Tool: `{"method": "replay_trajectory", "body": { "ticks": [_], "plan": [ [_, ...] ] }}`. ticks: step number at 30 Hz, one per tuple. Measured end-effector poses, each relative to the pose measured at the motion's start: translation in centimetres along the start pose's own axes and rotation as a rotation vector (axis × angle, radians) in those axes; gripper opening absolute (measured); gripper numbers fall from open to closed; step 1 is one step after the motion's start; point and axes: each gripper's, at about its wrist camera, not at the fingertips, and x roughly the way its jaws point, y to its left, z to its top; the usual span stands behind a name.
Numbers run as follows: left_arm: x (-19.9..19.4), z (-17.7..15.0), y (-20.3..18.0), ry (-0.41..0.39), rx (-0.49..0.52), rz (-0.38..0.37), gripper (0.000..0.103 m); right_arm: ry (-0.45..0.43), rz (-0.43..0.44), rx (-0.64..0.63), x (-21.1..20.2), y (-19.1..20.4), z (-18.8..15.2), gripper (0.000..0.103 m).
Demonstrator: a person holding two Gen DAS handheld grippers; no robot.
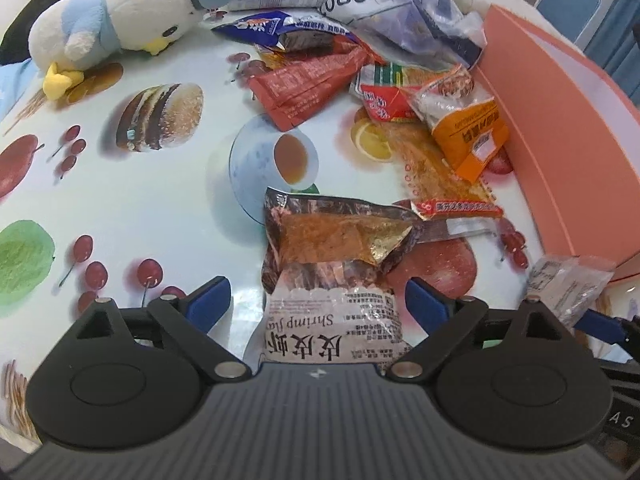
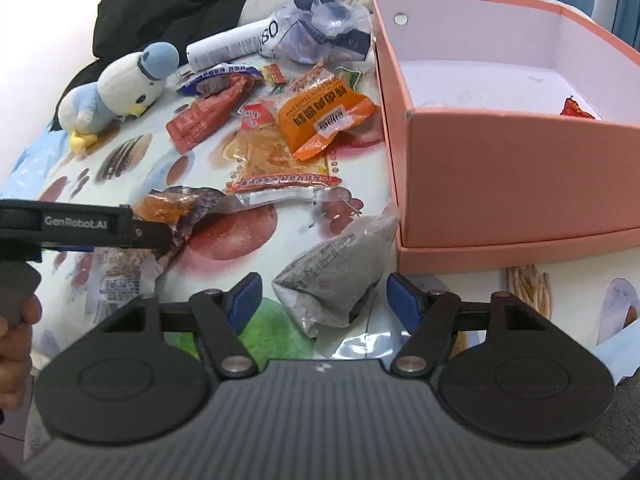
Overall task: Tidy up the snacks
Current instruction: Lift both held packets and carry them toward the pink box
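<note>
Snacks lie scattered on the counter (image 1: 140, 200), a surface printed with fruit, burgers and a teacup, beside a pink box (image 2: 500, 168). The box stands open at the right of the pile; a red packet (image 2: 576, 109) shows inside it near the right wall.

The left tongs (image 1: 318, 296) are spread wide over a shrimp bag (image 1: 332, 264), a brown and white crinkled packet lying flat. The blue pads (image 1: 210, 300) stand on either side of the bag, apart from it, not pressing.

The right tongs (image 2: 324, 300) are also apart, straddling a grey pouch (image 2: 340, 272) that lies just beside the box's near corner. Its pads (image 2: 246, 300) do not touch the pouch. In the right wrist view the left tongs' black body comes in from the left edge over the shrimp bag, with a hand (image 2: 16, 344) below it.

Farther back lie an orange packet (image 2: 324, 120), a red sachet (image 1: 308, 84), a flat yellow pack (image 2: 276, 156), a blue wrapper (image 1: 272, 28) and a crumpled clear bag (image 2: 320, 28). A white tube (image 2: 232, 46) rests at the pile's far edge. A plush penguin (image 1: 124, 20) lies on its side at the far left, well apart from the box.
</note>
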Motion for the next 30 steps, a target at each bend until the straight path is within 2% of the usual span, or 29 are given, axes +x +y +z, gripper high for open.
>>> {"method": "replay_trajectory", "body": {
  "ticks": [4,6,7,12,24,30],
  "plan": [
    [0.7,-0.1,-0.4,-0.001,0.02,0.028,0.085,0.021,0.001,0.0,0.7,-0.4,0.0,0.064],
    [0.7,-0.1,-0.7,-0.005,0.039,0.047,0.073,0.028,0.004,-0.008,0.9,-0.4,0.1,0.06],
    [0.7,-0.1,-0.9,-0.007,0.045,0.053,0.071,0.027,0.0,-0.018,0.9,-0.3,0.1,0.06],
    [0.3,0.2,-0.8,-0.002,0.024,0.023,0.065,0.026,-0.01,-0.073,0.8,0.3,0.2,0.055],
    [-4.1,0.1,-0.1,-0.031,0.009,0.001,0.064,0.037,-0.01,-0.13,-0.7,2.6,0.1,0.052],
    [-7.8,-0.6,-0.5,-0.065,0.014,-0.018,0.064,-0.031,-0.008,-0.149,-3.4,3.8,0.7,0.052]
  ]
}}
